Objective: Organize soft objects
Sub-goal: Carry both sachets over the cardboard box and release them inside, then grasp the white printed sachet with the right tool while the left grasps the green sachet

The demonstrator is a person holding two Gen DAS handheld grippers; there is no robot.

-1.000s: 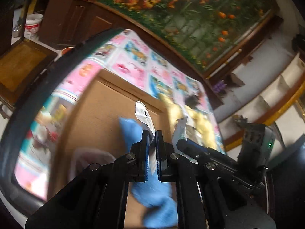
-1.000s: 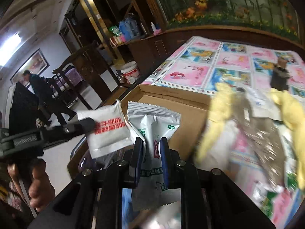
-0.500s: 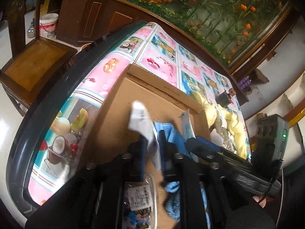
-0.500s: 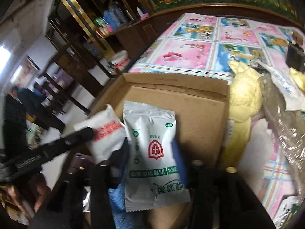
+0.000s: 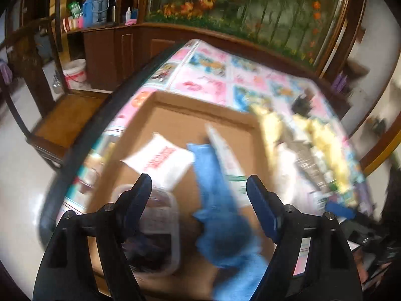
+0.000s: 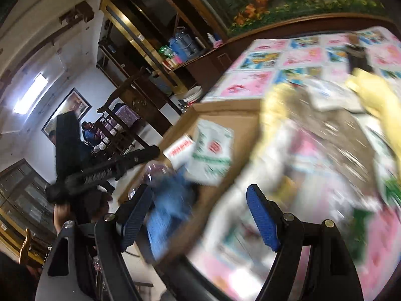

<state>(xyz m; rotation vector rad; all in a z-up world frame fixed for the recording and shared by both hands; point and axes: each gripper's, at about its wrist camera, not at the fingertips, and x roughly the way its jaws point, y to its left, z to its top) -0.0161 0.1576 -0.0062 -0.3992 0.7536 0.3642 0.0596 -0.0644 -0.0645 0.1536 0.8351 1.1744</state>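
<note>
Soft packets lie inside the cardboard box (image 5: 180,123): a white sachet (image 5: 160,160) with red print toward the box's left side, a green-and-white pouch (image 6: 213,153) just beside it, and a blue cloth (image 5: 220,215) draped over the box's near edge. Both my left gripper (image 5: 199,198) and right gripper (image 6: 199,213) stand wide apart, holding nothing. Beyond the box's right wall, yellow plush toys (image 5: 323,145) and crinkly wrappers sit on the tablecloth (image 5: 208,75), though blur makes them hard to tell apart. Everything looks light and floppy; I judge the plush squashes easily, so I'd pinch it mid-body, and thin sachets by a sealed edge.
</note>
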